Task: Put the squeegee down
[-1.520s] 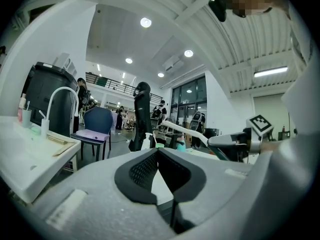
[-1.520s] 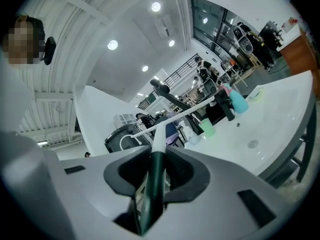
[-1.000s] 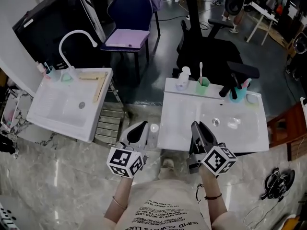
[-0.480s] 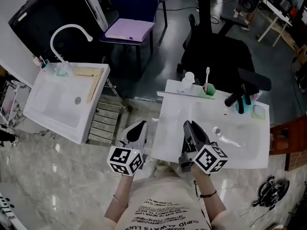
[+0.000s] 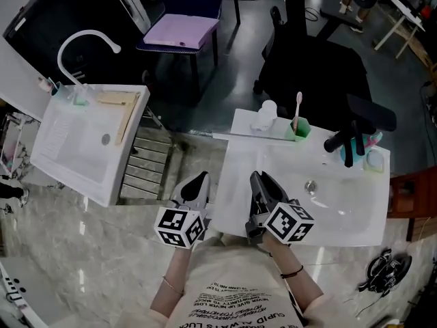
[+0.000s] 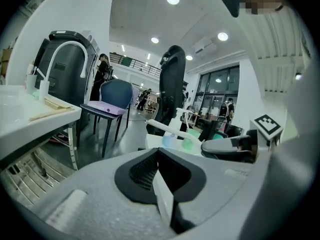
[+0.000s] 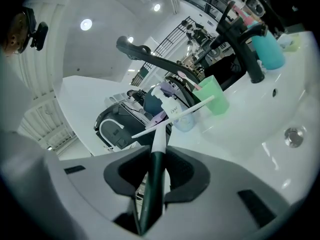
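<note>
Squeegee [image 7: 161, 134] is already in hand. It's gripped by its dark handle in the R gripper [image 7: 159, 156], fingers [image 7: 182, 171] clenched on it. The long axis runs straight out along the fingers: white neck ahead, blade set crosswise at the far tip. Nothing is left to be reached for; what counts is the surface under it.

In the head view the R gripper [image 5: 259, 182] is seen over the near-left corner of the R sink [image 5: 355, 217], tips aimed far and a bit down. Bare white top and bowl lie just ahead and below. Whether the blade touches yet can't be told.

The drain [image 7: 293, 136] lies to the right. The green cup [image 7: 216, 101] w/ toothbrush and the soap bottle [image 7: 182, 118] stand on the far ledge, beyond the blade.

L gripper [image 5: 196, 183] is held just left of that sink, over the floor [image 5: 89, 251]. Its fingers [image 6: 145, 171] are closed together w/ nothing between.

Judged: the set-down falls to the R hand. The squeegee is to be lowered flat, axis near-to-far, then let go. The top looks glossy and dips to the bowl, so a slide is possible.

Room: L sink [image 5: 68, 149] w/ arched tap [image 5: 82, 43] at left, chair [image 5: 181, 33] and office chair [image 5: 314, 67] far.
</note>
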Demonstrator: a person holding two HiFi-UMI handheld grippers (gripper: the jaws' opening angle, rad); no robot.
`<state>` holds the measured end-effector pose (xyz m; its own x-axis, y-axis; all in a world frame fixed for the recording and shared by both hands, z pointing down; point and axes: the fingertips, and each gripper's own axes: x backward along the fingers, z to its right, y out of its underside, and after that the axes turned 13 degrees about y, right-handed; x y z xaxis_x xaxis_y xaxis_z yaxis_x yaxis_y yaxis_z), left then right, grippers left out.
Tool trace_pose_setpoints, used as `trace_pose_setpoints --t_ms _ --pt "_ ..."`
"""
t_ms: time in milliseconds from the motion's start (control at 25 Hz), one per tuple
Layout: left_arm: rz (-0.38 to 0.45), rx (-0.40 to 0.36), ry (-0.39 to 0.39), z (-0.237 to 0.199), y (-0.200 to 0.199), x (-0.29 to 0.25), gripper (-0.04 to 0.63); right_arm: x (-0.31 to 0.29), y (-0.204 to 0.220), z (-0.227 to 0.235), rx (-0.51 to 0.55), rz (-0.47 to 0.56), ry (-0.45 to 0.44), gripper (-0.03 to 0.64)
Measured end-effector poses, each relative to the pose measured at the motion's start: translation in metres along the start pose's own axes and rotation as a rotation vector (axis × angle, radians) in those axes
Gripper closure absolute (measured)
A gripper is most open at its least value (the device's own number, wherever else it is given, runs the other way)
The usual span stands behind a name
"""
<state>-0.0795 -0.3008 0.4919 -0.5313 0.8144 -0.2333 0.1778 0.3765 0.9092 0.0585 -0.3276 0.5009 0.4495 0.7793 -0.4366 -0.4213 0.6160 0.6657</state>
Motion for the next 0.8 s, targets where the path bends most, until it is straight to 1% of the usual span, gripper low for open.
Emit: trace_pose_setpoints --t_ms 120,320,600,800 --pt "-0.017 0.012 0.004 -0.001 0.008 -0.007 0.572 -0.006 0.006 0.005 0.012 -0.019 0.018 0.518" --pt "-0.051 0.027 0.014 -0.001 0.017 -0.014 0.572 -0.012 0.014 0.008 -0.012 -0.040 0.029 0.518" --pt "-0.097 0.058 0.028 -0.005 0.030 -0.019 0.574 -0.021 0.031 0.012 -0.004 -0.083 0.062 0.518" --pt "-0.130 0.072 0.052 -0.009 0.037 -0.020 0.572 -0.027 0.043 0.010 -0.004 -0.104 0.089 0.518"
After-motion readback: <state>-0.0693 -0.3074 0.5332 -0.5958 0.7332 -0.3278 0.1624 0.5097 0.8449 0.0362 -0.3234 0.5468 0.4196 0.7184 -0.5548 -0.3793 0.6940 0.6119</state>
